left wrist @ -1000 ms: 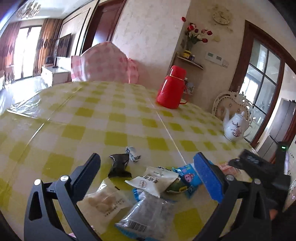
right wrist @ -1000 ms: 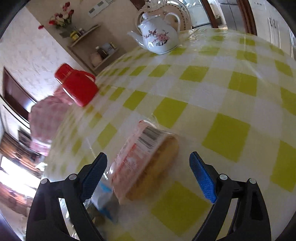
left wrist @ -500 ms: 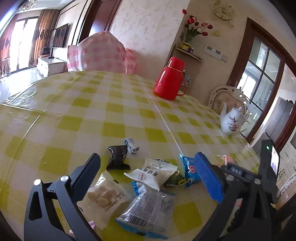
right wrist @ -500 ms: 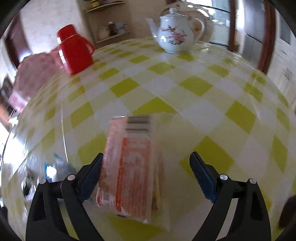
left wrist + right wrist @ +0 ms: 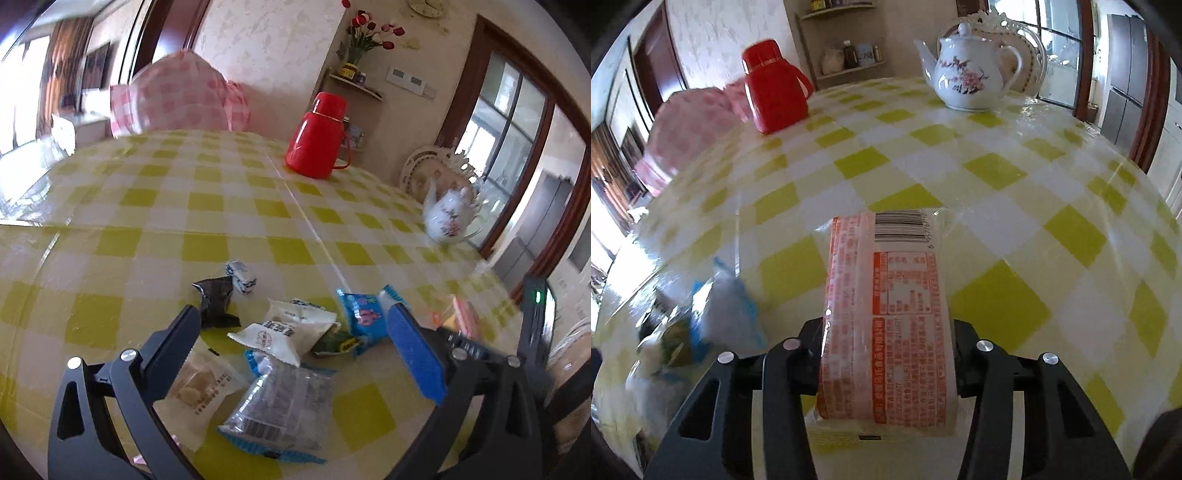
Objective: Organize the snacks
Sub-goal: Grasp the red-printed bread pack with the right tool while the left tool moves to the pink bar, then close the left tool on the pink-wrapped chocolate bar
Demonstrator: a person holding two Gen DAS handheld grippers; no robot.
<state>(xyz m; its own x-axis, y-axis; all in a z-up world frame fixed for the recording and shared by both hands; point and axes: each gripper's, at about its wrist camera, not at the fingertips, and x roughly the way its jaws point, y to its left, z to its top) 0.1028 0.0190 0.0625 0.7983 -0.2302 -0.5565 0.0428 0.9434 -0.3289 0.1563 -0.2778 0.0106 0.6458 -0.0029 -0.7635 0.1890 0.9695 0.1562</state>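
An orange-and-white snack pack (image 5: 886,314) lies lengthwise between my right gripper's (image 5: 886,332) jaws, which are closing; both fingers (image 5: 809,343) touch its sides. The same pack (image 5: 461,314) shows at the right of the left wrist view. My left gripper (image 5: 291,317) hangs open over a loose pile on the yellow checked tablecloth (image 5: 147,221). In the pile are a white pack (image 5: 288,328), a blue pack (image 5: 362,314), a clear pack with blue ends (image 5: 280,406), a cream biscuit pack (image 5: 199,387), a black candy (image 5: 214,302) and a small blue-white candy (image 5: 242,275). Nothing is held by the left gripper.
A red flask (image 5: 317,140) stands at the far middle of the table and a white flowered teapot (image 5: 448,218) near the far right edge. A pink checked chair cover (image 5: 184,96) rises behind the table. Blurred snack packs (image 5: 727,306) lie left of the right gripper.
My right gripper's jaws have come in from wide open onto the sides of the orange pack, which now lies straight between them. The left gripper stays open over the pile.
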